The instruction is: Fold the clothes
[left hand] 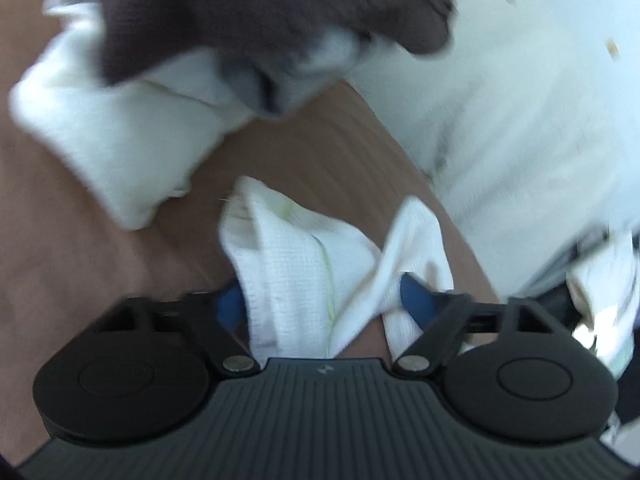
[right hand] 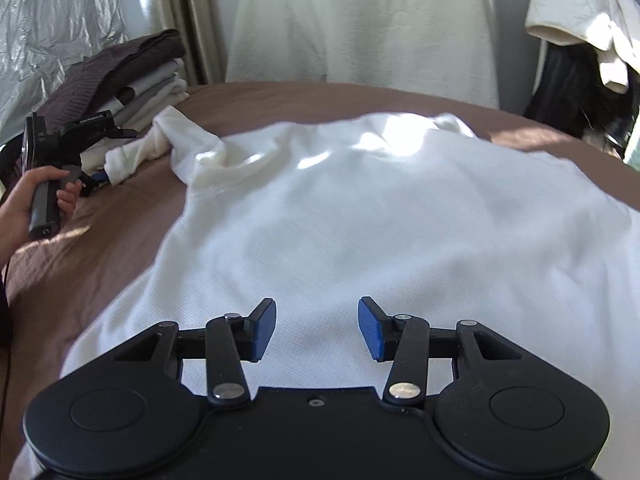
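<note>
- Left wrist view: the left gripper [left hand: 320,300] has its jaws clenched on a bunched end of the white shirt's sleeve [left hand: 316,264], the waffle-textured cloth standing up between the blue pads [left hand: 414,298]. The picture is motion-blurred.
- Ahead of it lies a brown bedspread [left hand: 80,272], and beyond that a stack of folded clothes [left hand: 120,132] with a dark brown knit garment [left hand: 260,12] on top.
- The main body of the white shirt [left hand: 520,120] spreads to the right.
- Right wrist view: the right gripper [right hand: 317,330] hovers just above the white shirt [right hand: 400,232], jaws released and wide apart, nothing between the blue pads [right hand: 372,330].
- The shirt lies spread over the brown bedspread [right hand: 100,260].
- At far left a hand [right hand: 36,196] holds the left gripper [right hand: 102,176], which pinches the end of the sleeve [right hand: 140,152], just beside the stack of folded clothes [right hand: 152,92].
- More pale clothes [right hand: 580,12] hang at upper right.
</note>
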